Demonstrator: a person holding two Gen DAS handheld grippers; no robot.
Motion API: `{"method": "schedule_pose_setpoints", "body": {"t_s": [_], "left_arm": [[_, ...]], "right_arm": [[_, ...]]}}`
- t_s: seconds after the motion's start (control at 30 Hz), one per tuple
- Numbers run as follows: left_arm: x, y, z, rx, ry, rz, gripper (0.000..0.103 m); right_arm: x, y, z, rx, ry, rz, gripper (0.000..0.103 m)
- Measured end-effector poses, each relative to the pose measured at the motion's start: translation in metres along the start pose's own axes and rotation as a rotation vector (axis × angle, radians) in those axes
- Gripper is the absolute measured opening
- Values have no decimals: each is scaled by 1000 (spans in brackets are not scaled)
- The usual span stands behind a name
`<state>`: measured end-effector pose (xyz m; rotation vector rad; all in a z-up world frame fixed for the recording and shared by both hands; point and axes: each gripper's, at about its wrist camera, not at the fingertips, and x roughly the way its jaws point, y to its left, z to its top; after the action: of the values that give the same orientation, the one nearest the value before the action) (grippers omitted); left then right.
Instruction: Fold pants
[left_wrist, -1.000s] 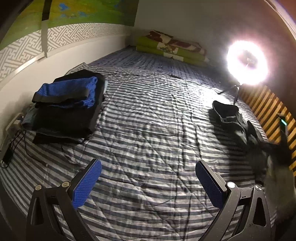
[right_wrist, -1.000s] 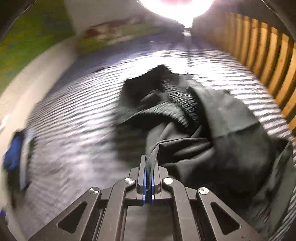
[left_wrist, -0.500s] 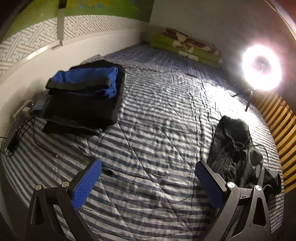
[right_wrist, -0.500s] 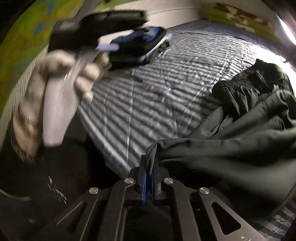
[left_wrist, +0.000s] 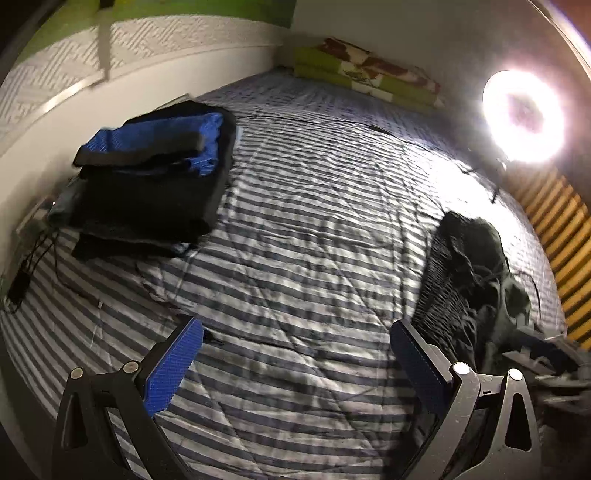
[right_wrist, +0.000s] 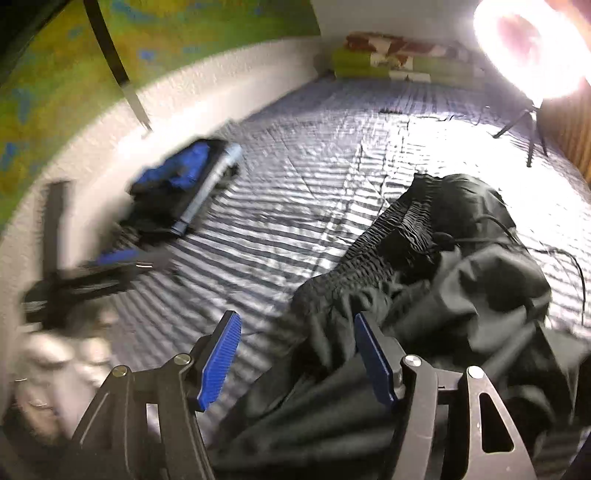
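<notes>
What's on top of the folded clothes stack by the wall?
A blue folded garment with a dark band lies on top of the dark stack. The lower layers show only their edges, so I cannot identify them.

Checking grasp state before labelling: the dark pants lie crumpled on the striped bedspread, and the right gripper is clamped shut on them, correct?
Not quite. The right wrist view shows the right gripper open, its blue pads apart over the dark pants. The pants do lie crumpled on the striped bedspread.
</notes>
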<state>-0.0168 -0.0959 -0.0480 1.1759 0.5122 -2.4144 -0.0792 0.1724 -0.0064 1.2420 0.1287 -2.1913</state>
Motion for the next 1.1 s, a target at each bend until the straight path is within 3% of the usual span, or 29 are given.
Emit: {"method": "schedule_pose_setpoints", "body": {"t_s": [0.13, 0.23, 0.3, 0.37, 0.43, 0.53, 0.63, 0.73, 0.87, 0.97, 1.1], "left_arm": [[4, 31, 8, -96, 21, 6, 103], [5, 51, 11, -149, 28, 8, 103], [3, 63, 12, -174, 24, 4, 103], [-2, 73, 12, -192, 16, 7, 103], [-7, 84, 13, -216, -1, 13, 103], [-19, 98, 14, -244, -24, -18, 102], [-33, 107, 16, -248, -57, -33, 102], [-50, 119, 19, -237, -81, -32, 102], [-73, 149, 15, -235, -118, 17, 102], [-74, 171, 4, -229, -97, 65, 102], [-53, 192, -20, -275, 3, 7, 102]], "right_arm": [[61, 16, -2, -91, 128, -58, 60], [89, 28, -9, -198, 164, -178, 60], [98, 25, -9, -192, 176, -198, 56], [99, 15, -6, -143, 174, -190, 25], [95, 4, 0, -61, 164, -122, 15], [74, 3, 10, 48, 108, -47, 13], [42, 38, 17, 49, 21, 107, 12], [31, 99, 19, -26, -22, 258, 12], [57, 163, 11, -73, 48, 443, 11], [87, 196, -6, -129, 136, 473, 12], [102, 197, -24, -188, 262, 496, 18]]}}
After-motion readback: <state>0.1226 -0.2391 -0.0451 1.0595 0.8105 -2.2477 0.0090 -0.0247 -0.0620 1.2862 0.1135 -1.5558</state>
